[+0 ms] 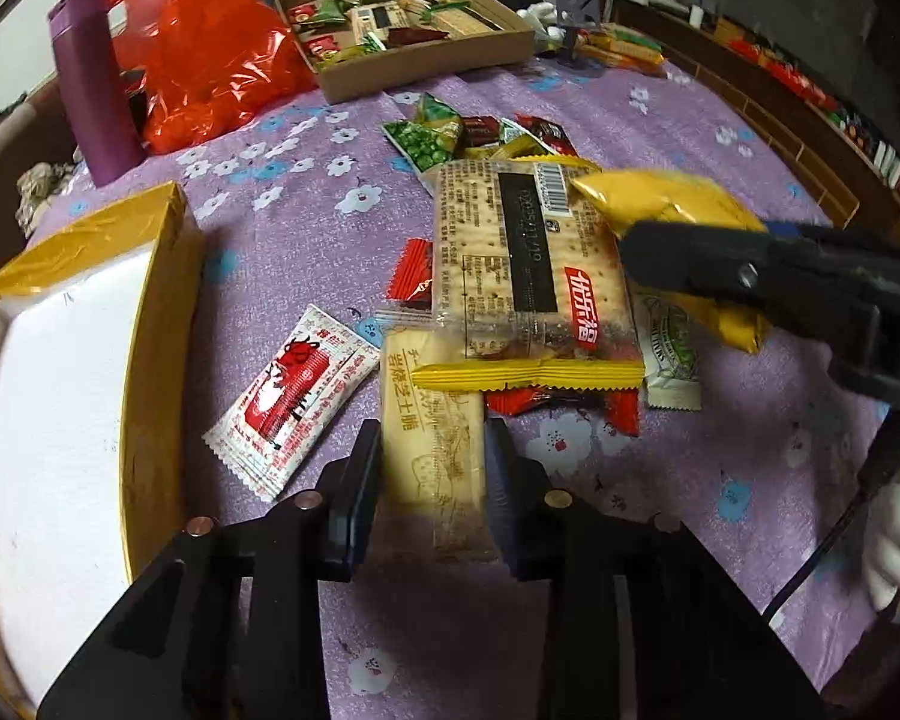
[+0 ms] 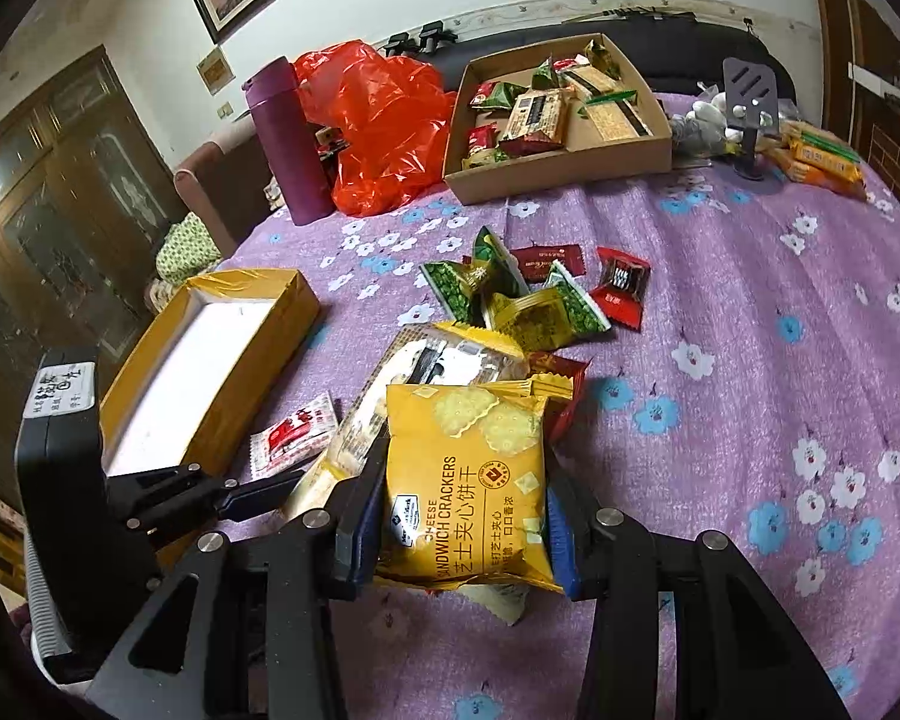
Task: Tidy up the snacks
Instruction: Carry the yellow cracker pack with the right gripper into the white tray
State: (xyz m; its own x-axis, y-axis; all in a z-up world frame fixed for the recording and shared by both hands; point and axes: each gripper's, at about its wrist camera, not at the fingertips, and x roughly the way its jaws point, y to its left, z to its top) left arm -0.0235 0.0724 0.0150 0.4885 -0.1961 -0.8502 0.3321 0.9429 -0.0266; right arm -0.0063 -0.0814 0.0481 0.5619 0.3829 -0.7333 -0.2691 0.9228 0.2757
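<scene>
Beige cracker stick pack [image 1: 435,456] lay between fingers of left gripper [image 1: 432,480], long axis running along them toward upper frame; jaws flanked it closely, contact uncertain. Right gripper [image 2: 462,516] clenched on yellow cheese cracker pack [image 2: 468,480], lower centre. Yellow-rimmed box [image 1: 156,276] at left edge, nearer left gripper; cardboard tray [image 2: 570,171] far, upper centre.

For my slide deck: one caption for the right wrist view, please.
Right tongs grip a yellow cheese cracker packet above the snack pile on a purple floral cloth.
</scene>
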